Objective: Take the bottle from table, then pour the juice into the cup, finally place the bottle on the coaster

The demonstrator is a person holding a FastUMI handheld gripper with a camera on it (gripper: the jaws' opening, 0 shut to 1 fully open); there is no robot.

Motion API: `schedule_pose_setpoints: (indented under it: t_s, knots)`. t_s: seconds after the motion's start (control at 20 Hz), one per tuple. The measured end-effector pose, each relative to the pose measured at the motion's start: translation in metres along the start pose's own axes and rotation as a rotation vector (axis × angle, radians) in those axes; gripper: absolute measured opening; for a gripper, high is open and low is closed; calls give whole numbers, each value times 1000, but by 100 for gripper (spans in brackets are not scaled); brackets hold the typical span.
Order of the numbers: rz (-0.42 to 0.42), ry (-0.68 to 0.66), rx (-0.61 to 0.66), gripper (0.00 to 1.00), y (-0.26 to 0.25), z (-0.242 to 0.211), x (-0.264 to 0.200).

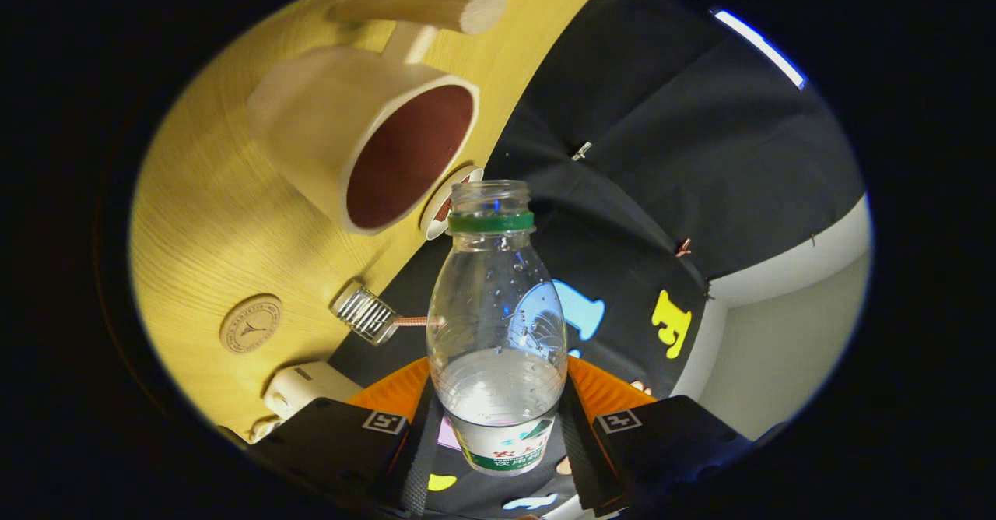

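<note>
While the tongs (502, 426) grip the bottle (498, 325) low on its label, thin walls probably flex; part-full, light.

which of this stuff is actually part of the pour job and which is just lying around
Part of the job:
- bottle, uncapped, held between the gripper fingers
- cup, beyond the bottle mouth
- coaster, round, on the wooden table

Lying about:
- small brush beside the coaster
- white block near the left finger
</note>
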State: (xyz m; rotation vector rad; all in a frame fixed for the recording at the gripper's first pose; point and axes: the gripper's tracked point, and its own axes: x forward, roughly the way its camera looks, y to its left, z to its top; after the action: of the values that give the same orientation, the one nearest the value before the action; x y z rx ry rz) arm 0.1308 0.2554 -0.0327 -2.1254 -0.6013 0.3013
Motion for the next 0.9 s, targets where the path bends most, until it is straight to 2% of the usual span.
schedule_pose_setpoints:
  t_s: [0.4, 0.65, 0.8, 0.9]
  knots:
    - [76, 70, 342, 73, 2, -26, -24]
    - [141, 127, 709, 73, 16, -42, -34]
    - [121, 180, 879, 74, 17, -59, -36]
    - [107, 197, 1041, 74, 21, -67, -40]
